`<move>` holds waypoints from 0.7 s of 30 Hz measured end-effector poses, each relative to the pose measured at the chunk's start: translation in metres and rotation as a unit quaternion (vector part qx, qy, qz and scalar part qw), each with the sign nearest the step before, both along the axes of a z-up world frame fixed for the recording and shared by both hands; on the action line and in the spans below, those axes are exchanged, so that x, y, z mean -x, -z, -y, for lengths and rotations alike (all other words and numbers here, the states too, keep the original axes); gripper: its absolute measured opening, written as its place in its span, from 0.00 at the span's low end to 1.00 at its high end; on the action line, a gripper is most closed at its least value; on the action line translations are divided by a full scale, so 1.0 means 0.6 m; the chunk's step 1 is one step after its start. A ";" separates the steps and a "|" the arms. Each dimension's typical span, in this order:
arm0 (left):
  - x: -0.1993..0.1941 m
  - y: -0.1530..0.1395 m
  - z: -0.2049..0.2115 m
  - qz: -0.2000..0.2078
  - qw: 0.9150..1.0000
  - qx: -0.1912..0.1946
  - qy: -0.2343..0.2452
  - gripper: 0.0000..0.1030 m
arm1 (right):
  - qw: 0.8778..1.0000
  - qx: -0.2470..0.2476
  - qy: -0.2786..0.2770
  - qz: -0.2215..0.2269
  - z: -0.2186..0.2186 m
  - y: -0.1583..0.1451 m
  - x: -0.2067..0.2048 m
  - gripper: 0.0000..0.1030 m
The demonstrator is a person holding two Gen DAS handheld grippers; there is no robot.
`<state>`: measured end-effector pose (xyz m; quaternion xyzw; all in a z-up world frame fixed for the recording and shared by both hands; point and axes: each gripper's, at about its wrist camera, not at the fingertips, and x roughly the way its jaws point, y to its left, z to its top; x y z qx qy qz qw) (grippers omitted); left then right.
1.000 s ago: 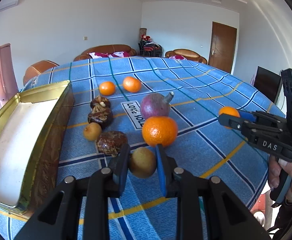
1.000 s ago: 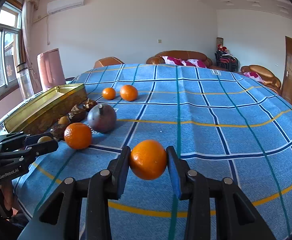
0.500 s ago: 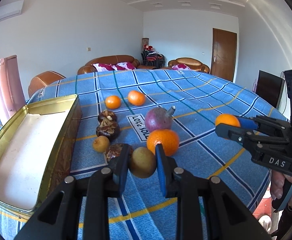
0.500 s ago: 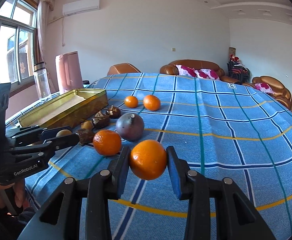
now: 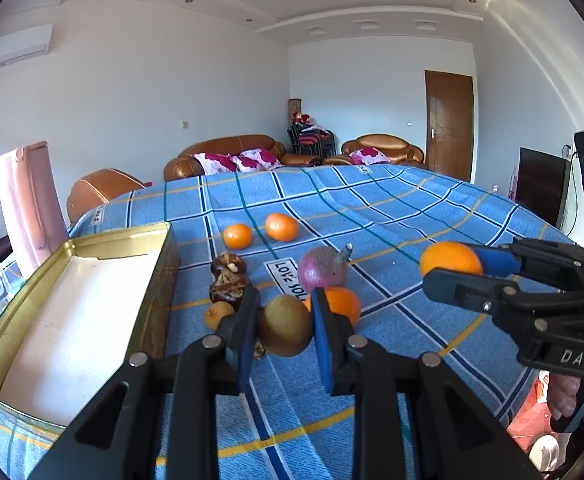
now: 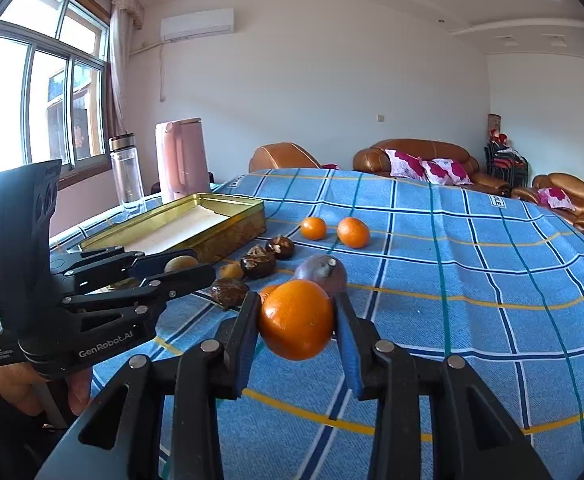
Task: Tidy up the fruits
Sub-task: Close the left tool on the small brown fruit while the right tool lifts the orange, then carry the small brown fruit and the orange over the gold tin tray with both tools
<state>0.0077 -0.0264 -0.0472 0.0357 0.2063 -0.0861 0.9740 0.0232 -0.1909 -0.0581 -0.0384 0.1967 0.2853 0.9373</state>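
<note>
My left gripper is shut on a brown-yellow round fruit, held above the blue checked tablecloth. My right gripper is shut on an orange, also lifted off the cloth; it shows at the right of the left wrist view. The open gold tin lies to the left of the left gripper. On the cloth lie a purple fruit, an orange, two more oranges, dark brown fruits and a small yellow fruit.
A pink jug and a clear bottle stand beyond the tin near the window. Brown sofas are behind the table. The table's right edge drops off near the right gripper.
Both grippers have risen with their fruits. The view has tilted up, and the right gripper has swung left toward the fruit cluster.
</note>
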 end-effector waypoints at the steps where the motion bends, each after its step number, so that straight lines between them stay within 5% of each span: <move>1: 0.001 -0.002 0.000 0.003 1.000 -0.001 -0.001 0.26 | 1.000 -0.001 -0.002 0.002 -0.002 -0.001 0.001 0.38; 21: 0.013 -0.019 -0.009 0.032 0.999 -0.001 -0.014 0.26 | 0.998 -0.019 -0.032 0.044 -0.023 -0.018 0.026 0.38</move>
